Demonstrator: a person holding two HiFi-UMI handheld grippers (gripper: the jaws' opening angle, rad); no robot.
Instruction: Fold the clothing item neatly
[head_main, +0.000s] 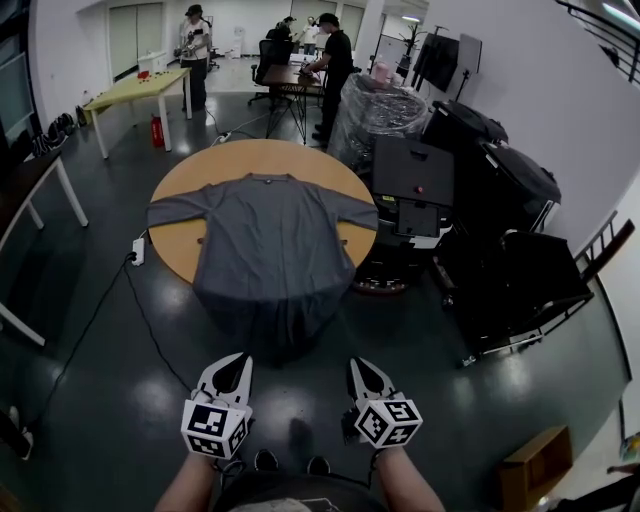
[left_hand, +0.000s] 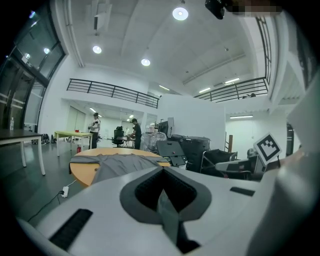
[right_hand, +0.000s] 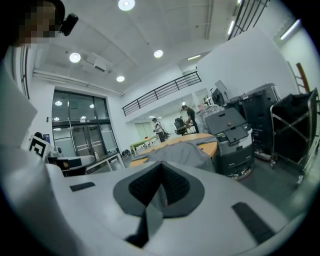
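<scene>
The person is holding two grippers low and close to the body, well apart from the work. The left gripper (head_main: 236, 362) and the right gripper (head_main: 362, 368) are both showing jaws pressed together with nothing between them. One likely slip is arriving at the cloth with the jaws not yet opened and pushing it instead of pinching it.

Farther out, a grey long-sleeved shirt (head_main: 270, 235) is lying spread on a round wooden table (head_main: 215, 160), with its collar toward the far side and its sleeves stretching left and right. Its hem (head_main: 272, 325) is hanging over the near edge, so a hard tug there could be dragging the whole garment off the table or bunching it.

A power strip (head_main: 138, 250) with trailing cables is lying on the floor to the left of the table, a possible snag for feet on the approach. A black equipment cart (head_main: 412, 190) is standing just beside the table's right side and crowding the reach to that sleeve. People (head_main: 330, 60) are standing at desks far behind.

Both forearms are reaching forward from the bottom of the head view, side by side. The grippers are pointing toward the table and tilting slightly downward, with their marker cubes facing up.
</scene>
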